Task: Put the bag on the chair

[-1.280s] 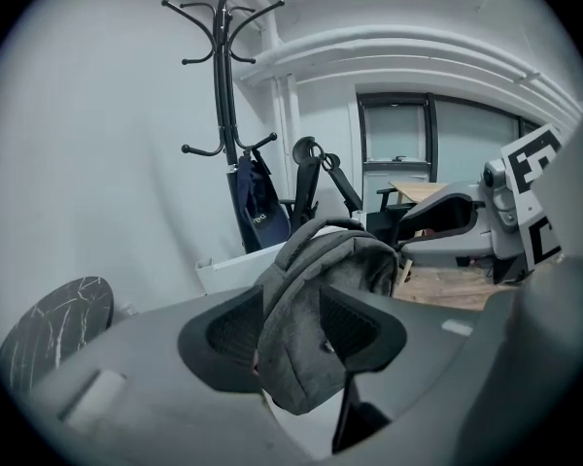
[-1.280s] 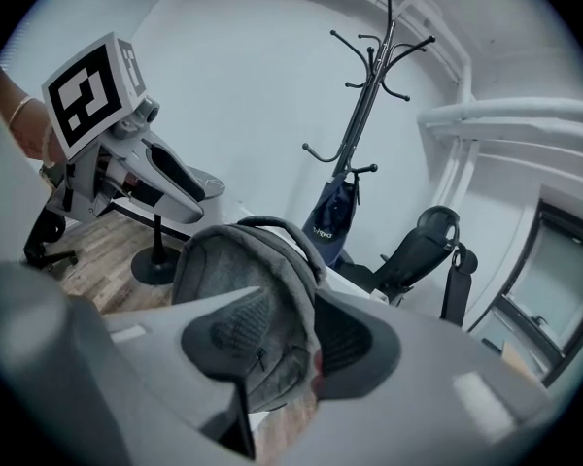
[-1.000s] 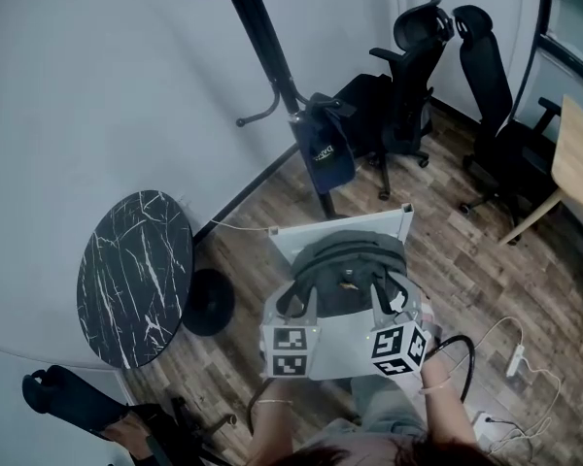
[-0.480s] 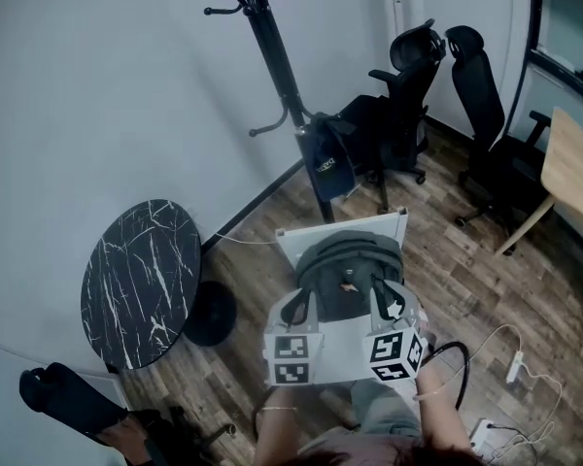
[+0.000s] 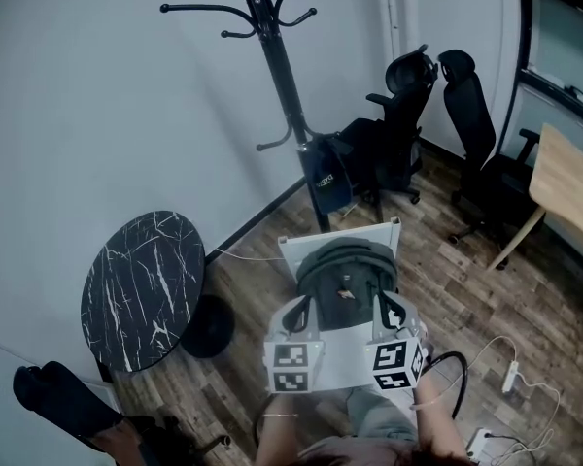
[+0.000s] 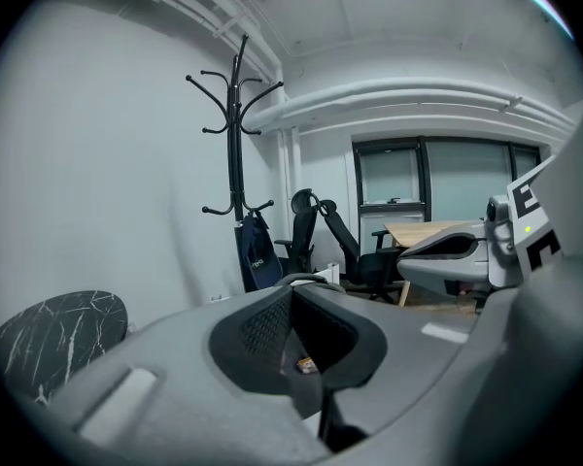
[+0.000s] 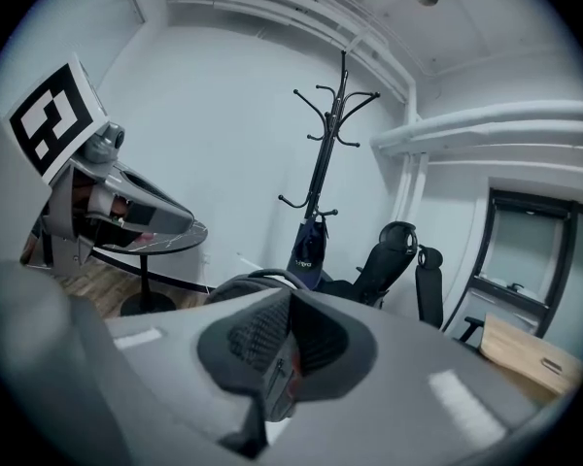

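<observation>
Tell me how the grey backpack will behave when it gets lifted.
Probably soft yet shape-holding: the backpack keeps a rounded dome. It will likely sag and swing, since the left gripper and right gripper have just closed on thin straps at its sides. Its bulging body suggests some weight, though contents are hidden.

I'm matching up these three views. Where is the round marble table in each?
Head view: marble table at left, by the wall.
Left gripper view: lower left corner.
Right gripper view: left of centre, mid-height.
Shared landmark: the coat stand, right of the table in all three.
</observation>
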Demonstrator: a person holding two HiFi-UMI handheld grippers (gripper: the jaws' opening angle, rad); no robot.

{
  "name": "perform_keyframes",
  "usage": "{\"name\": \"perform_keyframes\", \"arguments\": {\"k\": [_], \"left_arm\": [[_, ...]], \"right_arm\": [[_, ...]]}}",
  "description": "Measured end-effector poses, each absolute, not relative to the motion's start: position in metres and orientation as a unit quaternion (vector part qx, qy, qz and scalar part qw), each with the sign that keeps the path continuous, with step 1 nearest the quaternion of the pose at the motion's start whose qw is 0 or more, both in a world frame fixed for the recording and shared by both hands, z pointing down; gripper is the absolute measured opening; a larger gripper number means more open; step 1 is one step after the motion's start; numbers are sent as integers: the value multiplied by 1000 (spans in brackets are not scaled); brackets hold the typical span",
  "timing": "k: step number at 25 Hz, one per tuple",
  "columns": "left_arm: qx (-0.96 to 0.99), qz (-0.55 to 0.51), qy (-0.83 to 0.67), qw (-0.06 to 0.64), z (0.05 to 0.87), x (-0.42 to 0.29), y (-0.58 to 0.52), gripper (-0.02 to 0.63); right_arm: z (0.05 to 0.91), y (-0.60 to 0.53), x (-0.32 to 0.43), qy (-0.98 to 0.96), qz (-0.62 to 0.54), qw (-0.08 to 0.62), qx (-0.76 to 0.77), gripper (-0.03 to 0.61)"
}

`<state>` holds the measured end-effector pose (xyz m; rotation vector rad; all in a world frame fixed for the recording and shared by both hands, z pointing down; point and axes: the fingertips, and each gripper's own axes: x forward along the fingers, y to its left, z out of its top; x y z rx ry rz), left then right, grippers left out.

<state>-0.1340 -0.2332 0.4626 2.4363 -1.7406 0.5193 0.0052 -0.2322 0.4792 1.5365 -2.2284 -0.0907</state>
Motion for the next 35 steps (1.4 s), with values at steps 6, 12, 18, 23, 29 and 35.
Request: {"name": "perform_keyframes", "arguments": {"k": [6,12,18,23,29,35], "left_arm": [[815,154,-557,32,440,-124,-209,11],[824,136,-549,14,422,-118,-181,11],[831,121,-542,0,407,-114,-151,10],[834,110,-540,-16,392,-112,-125,9],[834,93,-543,-32,373,-114,-97,9],[831,80,-549,-43,360,-118,-72,9]], "right_arm": [[463,-209,8,-802,-27,195,564,4],[448,-185,8,-804,-31,178,567,3],[427,-159,8,-807,-40,152,570,3],[408,-134,10,-809,-51,129,572,3],[385,-105,9,-810,-65,100,574,3],[373,-79,8,-811,-75,89,573,3]]}}
